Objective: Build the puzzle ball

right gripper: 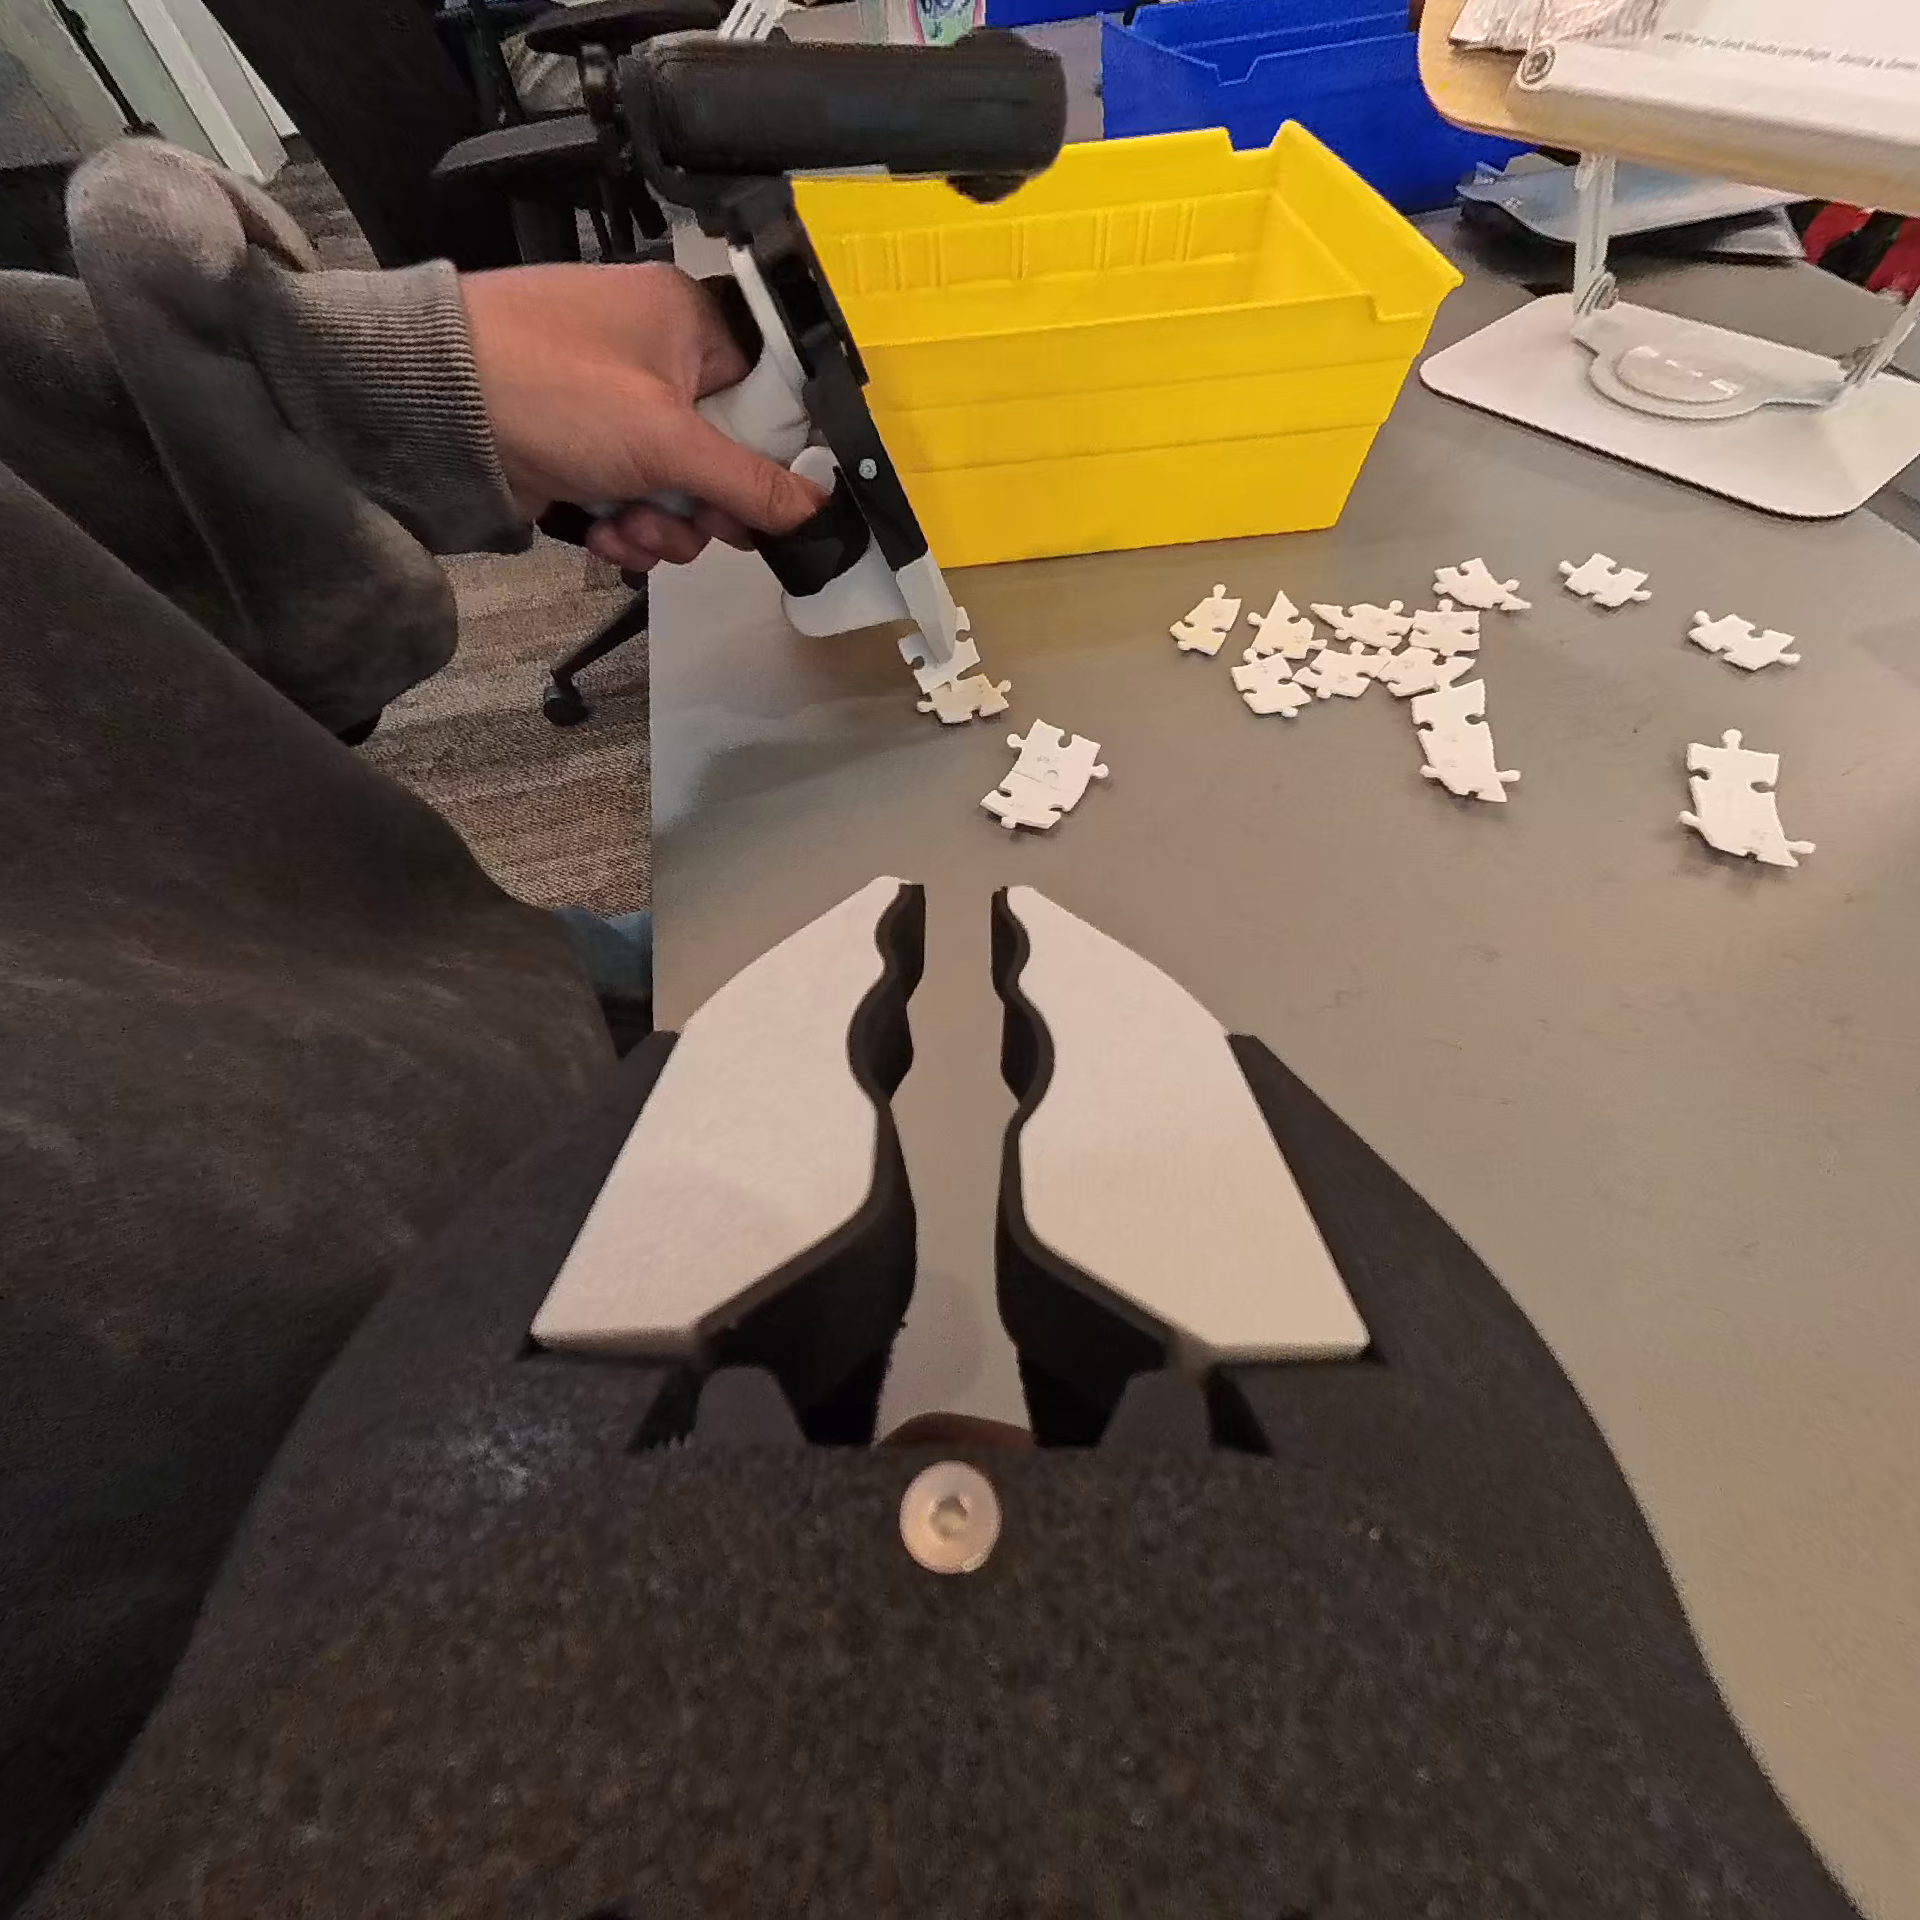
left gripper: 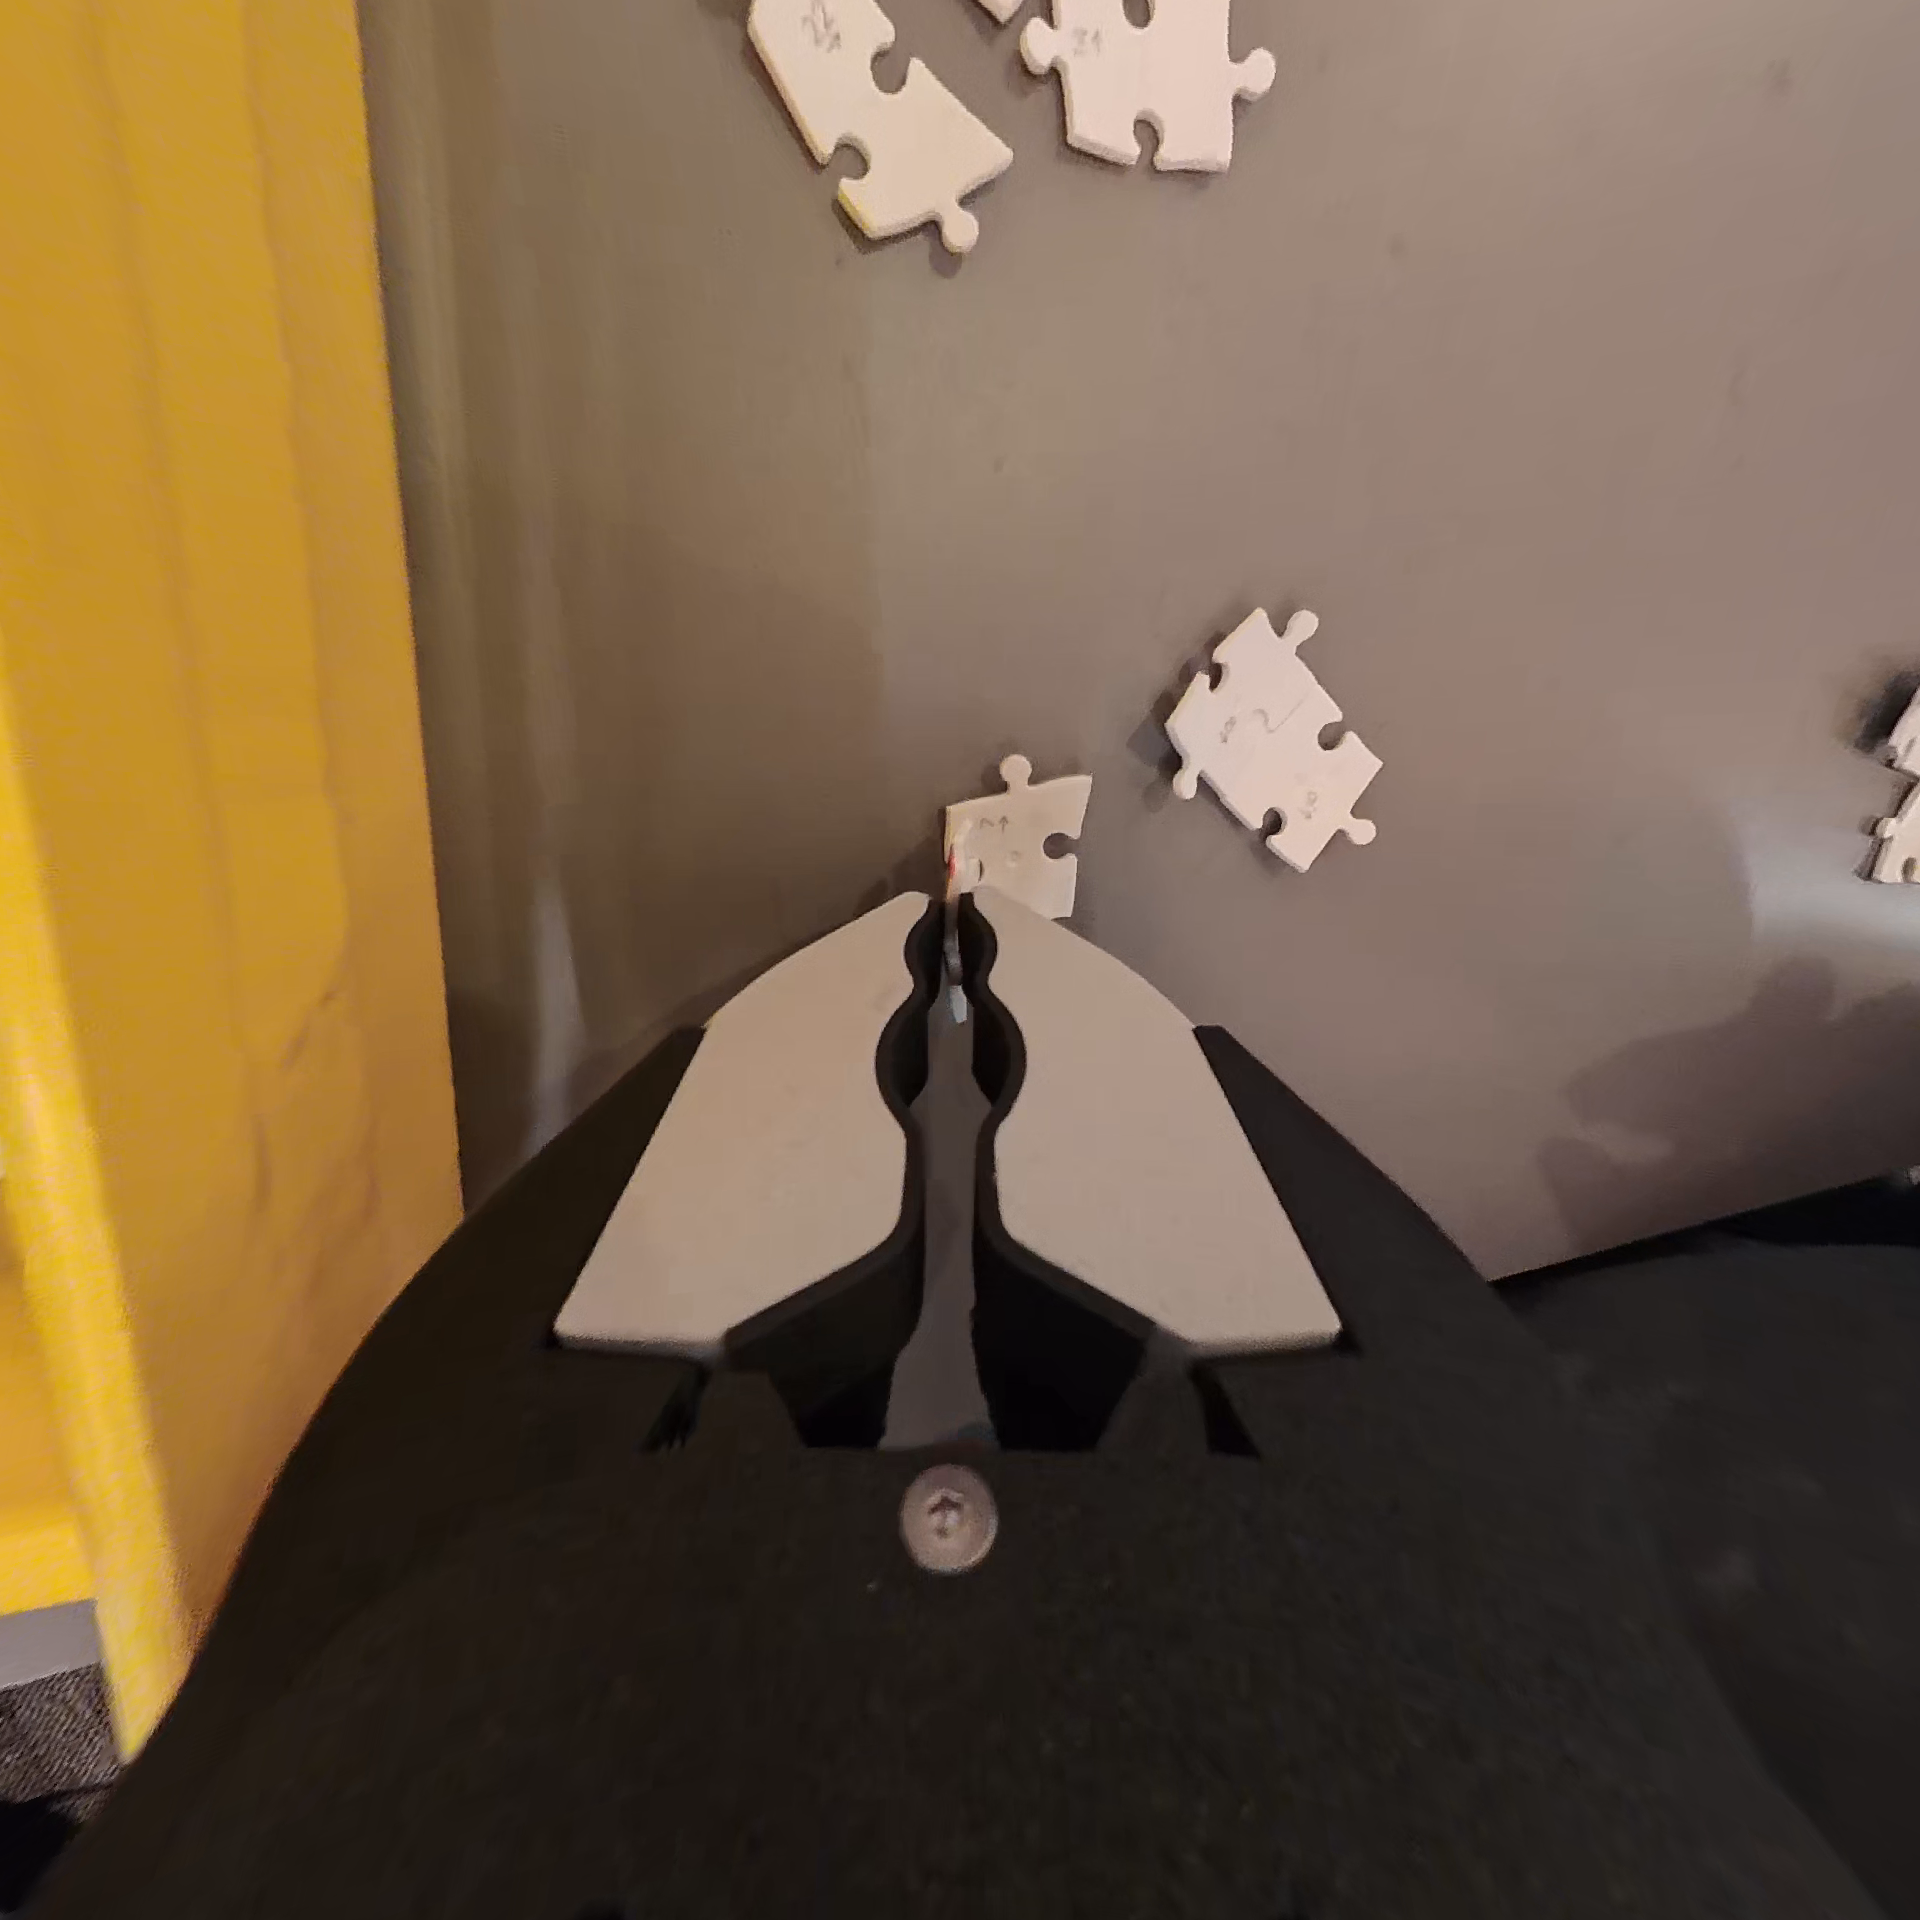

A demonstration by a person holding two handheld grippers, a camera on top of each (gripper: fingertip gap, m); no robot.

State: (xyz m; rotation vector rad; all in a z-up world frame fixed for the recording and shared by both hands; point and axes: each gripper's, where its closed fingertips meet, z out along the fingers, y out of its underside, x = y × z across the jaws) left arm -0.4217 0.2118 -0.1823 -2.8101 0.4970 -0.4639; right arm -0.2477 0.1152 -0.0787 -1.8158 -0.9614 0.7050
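White puzzle pieces lie scattered on a grey table point(right gripper: 1351, 1039). My left gripper point(left gripper: 951, 909) is shut on the edge of a white puzzle piece point(left gripper: 1023, 847) and points down at the table. In the right wrist view this gripper point(right gripper: 940, 649), held by a hand point(right gripper: 613, 405), grips the piece point(right gripper: 935, 636) next to the yellow bin; a second piece point(right gripper: 966, 698) sits just under it on the table. A joined pair point(left gripper: 1273, 738) lies close by, also in the right wrist view point(right gripper: 1044, 774). My right gripper point(right gripper: 956, 894) is slightly open and empty, low over the table's near side.
A yellow bin point(right gripper: 1122, 353) stands at the back left, close beside my left gripper point(left gripper: 187, 727). A pile of loose pieces point(right gripper: 1351, 644) and two longer joined strips point(right gripper: 1460, 743) point(right gripper: 1740, 805) lie to the right. A white stand point(right gripper: 1683, 405) is at the back right. The table's left edge point(right gripper: 649, 779) is near. The gap from one gripper's tips to the other's is roughly 25 centimetres.
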